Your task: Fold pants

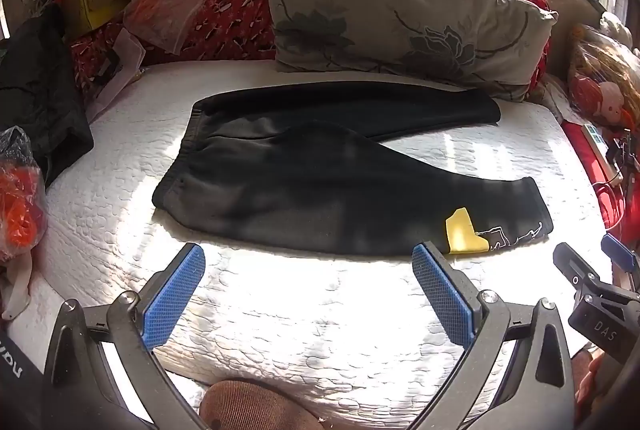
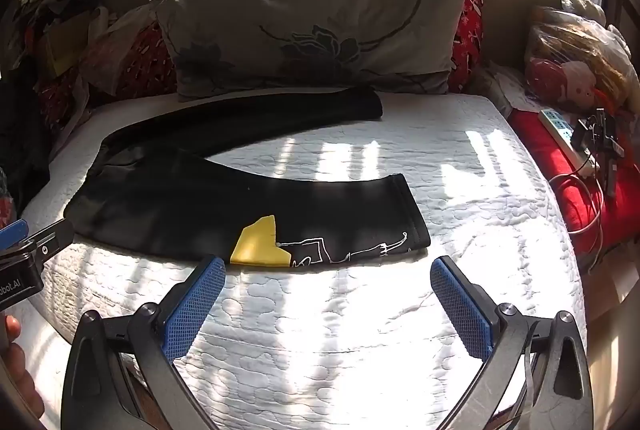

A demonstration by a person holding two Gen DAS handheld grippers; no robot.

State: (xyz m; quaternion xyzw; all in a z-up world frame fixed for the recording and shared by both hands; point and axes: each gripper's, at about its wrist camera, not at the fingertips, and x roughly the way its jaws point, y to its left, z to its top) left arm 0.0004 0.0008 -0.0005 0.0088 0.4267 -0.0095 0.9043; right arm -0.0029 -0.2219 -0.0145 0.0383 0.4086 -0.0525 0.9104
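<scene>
we see the black sweatpants (image 1: 304, 174) lying flat on the white quilted mattress (image 1: 280, 302), waistband toward the left and both legs spread apart in a v toward the right. the near leg carries a yellow patch (image 1: 464, 232) and white line art by its cuff; the far leg ends just in front of the grey floral pillow (image 1: 400, 26), which leans on a red patterned cushion (image 1: 228, 18). our left tongs (image 1: 308, 290) hang over the mattress's near edge with the blue pads spread wide, holding nothing, short of the pants' near hem. our right tongs (image 2: 328, 298) are likewise wide apart and hold nothing (the yellow patch lies just beyond the left pad). a power strip (image 2: 560, 134) rests on red bedding at the right.
</scene>
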